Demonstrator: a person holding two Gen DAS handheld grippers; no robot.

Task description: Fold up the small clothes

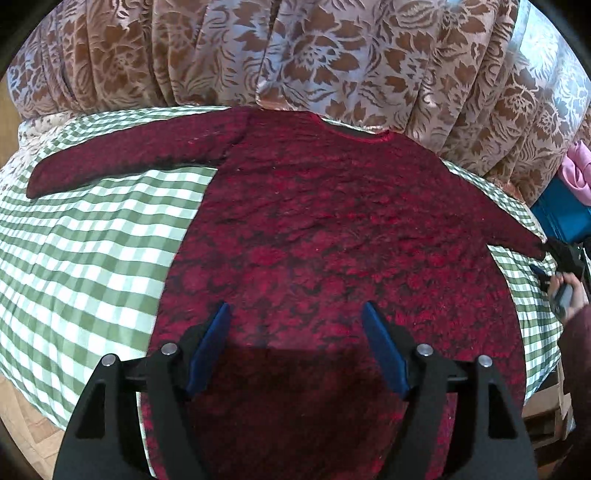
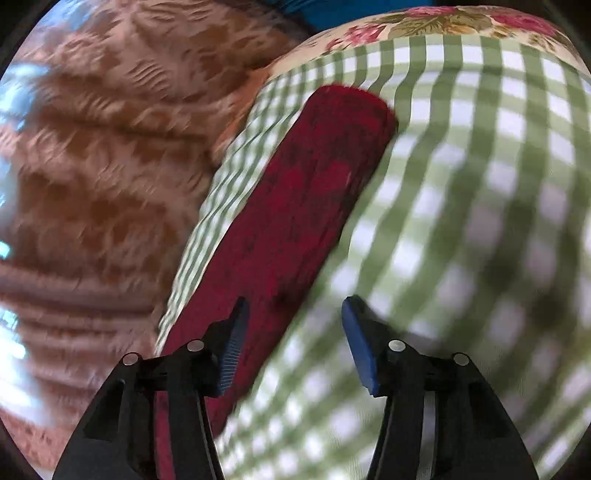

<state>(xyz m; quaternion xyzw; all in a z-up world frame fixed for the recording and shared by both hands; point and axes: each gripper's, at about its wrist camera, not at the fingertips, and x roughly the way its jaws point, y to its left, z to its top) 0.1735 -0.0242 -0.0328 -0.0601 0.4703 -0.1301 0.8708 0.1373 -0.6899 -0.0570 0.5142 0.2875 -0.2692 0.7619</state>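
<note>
Blue ribbed pads (image 1: 208, 350) line the two black fingers of the left gripper (image 1: 295, 349), which are spread wide with nothing between them, above the lower body of one dark red sweater (image 1: 332, 229). That sweater has a fuzzy, mottled red-and-black pile and a smooth, shiny neckband; it lies flat and spread out on a green-and-white checked cloth (image 1: 74, 251), neck toward the far edge, both sleeves stretched outward. No label or writing can be read on it. Behind the cloth hangs a heavily pleated curtain (image 1: 295, 55) with brown floral shapes on a pale sheer ground.

From the right wrist view, which is motion-blurred, the right gripper (image 2: 293, 343) also stands wide open and grips nothing. One of the sweater's sleeves (image 2: 295, 221), a long rounded-end strip of the same plush red fabric, lies on the checked cloth and runs under the left-hand finger. A flowered fabric (image 2: 443, 22) with pink roses borders the checked cloth at the top.
</note>
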